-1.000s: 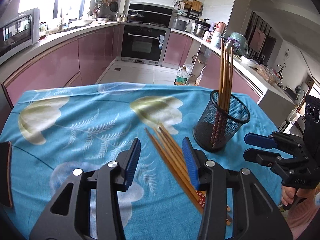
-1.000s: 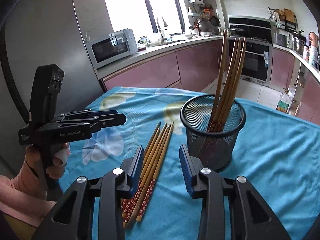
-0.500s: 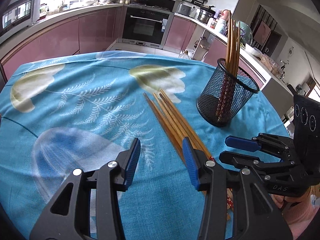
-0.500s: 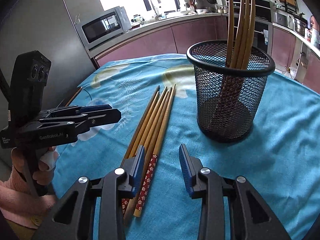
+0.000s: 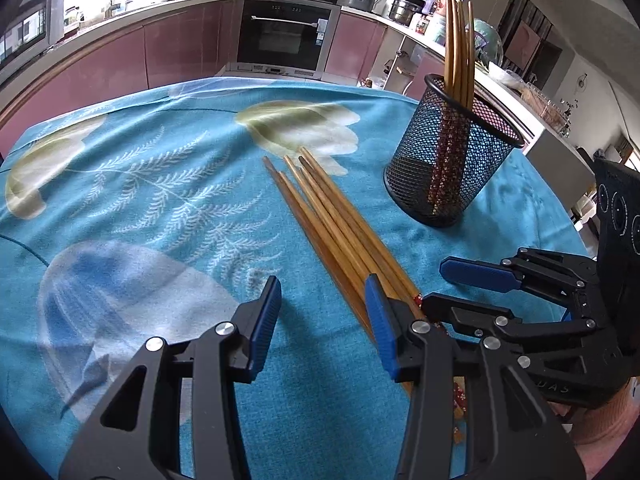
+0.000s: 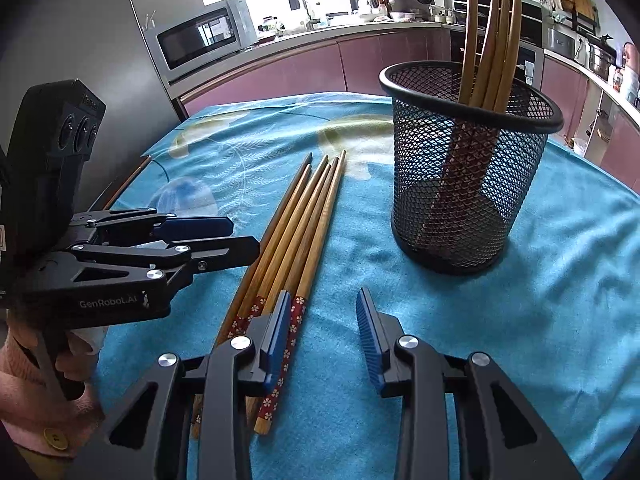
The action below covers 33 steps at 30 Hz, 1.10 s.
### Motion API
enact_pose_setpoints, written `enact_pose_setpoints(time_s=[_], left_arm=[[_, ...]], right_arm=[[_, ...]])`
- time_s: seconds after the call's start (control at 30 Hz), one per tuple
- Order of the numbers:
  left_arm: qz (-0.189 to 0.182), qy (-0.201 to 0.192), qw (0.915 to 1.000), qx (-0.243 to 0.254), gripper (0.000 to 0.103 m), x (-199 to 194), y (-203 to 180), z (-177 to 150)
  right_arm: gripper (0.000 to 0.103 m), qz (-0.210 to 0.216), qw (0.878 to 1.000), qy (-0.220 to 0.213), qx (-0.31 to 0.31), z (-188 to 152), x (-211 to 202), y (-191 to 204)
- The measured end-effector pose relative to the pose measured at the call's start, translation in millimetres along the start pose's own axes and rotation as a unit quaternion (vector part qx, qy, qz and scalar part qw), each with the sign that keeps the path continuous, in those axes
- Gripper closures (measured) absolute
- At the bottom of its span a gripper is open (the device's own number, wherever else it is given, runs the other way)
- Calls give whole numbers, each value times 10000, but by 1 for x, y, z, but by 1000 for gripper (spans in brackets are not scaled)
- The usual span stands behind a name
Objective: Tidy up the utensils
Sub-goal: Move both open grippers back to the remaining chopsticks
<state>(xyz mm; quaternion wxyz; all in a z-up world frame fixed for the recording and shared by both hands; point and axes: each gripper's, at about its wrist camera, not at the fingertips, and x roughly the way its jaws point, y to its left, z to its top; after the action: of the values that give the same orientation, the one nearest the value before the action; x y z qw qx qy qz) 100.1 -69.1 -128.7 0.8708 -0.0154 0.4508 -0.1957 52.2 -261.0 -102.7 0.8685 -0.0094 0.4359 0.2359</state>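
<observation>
Both sets of jaws stand released, nothing between them: the left gripper [image 5: 322,312] hangs low over the blue flowered tablecloth [image 5: 160,200] with its blue pads spread wide, and the right gripper [image 6: 324,320] is spread just the same. In the left wrist view, the bundle of loose chopsticks [image 5: 332,220] lies flat on the cloth, tips pointing away, running back under the left gripper's right-hand finger [image 5: 380,332], so the gap itself sits over bare cloth just beside the bundle. From the right wrist view the same chopsticks [image 6: 296,232] lie side by side, their red flower-patterned ends near the camera, and the right gripper's left-hand finger [image 6: 276,336] sits over those patterned ends; whether it touches them I cannot tell. Over to the right stands the black mesh holder [image 6: 464,168], upright on the cloth, apart from the loose bundle, with several chopsticks already standing in it [image 6: 492,40], leaning against the far rim. The left wrist view shows the holder [image 5: 448,168] beyond the loose sticks and to their right. Each gripper appears in the other's camera, close together on either side of the bundle. Behind, a microwave [image 6: 200,40] sits on the kitchen counter.
</observation>
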Motion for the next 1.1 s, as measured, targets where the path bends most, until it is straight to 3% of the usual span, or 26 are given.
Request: enact_pose_setpoints(time_s=[0.4,0.77,0.93,1.1], left_arm=[[262,19,9993,266,60,4,-7,0],[222,77,9992,320,71,3,-2,0],[57,136,9994,307,85,6,0,3],[100,163,9995,255,83,8,4,9]], right_arm=[[70,-58,10000,-8,6,-1,0,-1],[70,-122,9999,-7,-32,0,1,-2],[74,-230,9997,7,-117,6,7,1],[78,-322,9993,26,-191,16,16,3]])
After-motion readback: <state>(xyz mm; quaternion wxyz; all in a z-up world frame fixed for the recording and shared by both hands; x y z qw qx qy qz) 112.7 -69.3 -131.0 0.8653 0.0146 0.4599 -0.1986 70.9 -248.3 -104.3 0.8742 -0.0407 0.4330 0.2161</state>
